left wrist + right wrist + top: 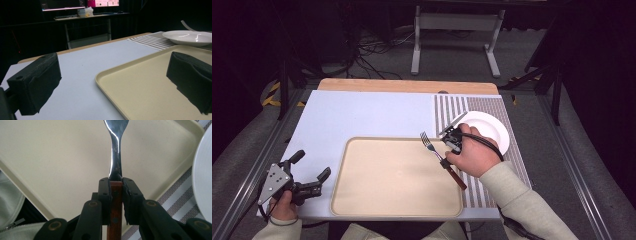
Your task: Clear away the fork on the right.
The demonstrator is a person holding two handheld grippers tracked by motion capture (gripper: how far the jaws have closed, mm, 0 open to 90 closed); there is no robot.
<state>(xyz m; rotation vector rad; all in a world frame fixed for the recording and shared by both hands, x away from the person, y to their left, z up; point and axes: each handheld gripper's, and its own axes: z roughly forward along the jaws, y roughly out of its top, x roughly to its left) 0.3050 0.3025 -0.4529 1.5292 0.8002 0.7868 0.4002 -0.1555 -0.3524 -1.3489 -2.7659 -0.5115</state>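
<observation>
Pale blue covered most of the surface (362,112), with a striped mat (447,107) at its far right and a dark room beyond. A beige tray (397,177) lay near me, bare of anything, and a white plate (489,127) sat on the mat just past the tray's right corner.

My right hand-held gripper (116,188) was clamped on a fork (439,157), its jaws closed around the top of the brown wooden handle where the metal neck began. I held the fork lifted over the tray's right edge, tines pointing away and to the left, handle slanting back toward my sleeve. From the right gripper view the steel neck ran straight out over the tray floor, so the fork was touching nothing but my jaws.

My left hand-held gripper (309,185) rested at the near left corner, jaws spread wide and holding nothing, just beside the tray's left rim.

By my reckoning the pick-up was done and the setting-down remained: the fork had no resting place yet, and whether it belonged on the tray or by the plate I could not tell.
</observation>
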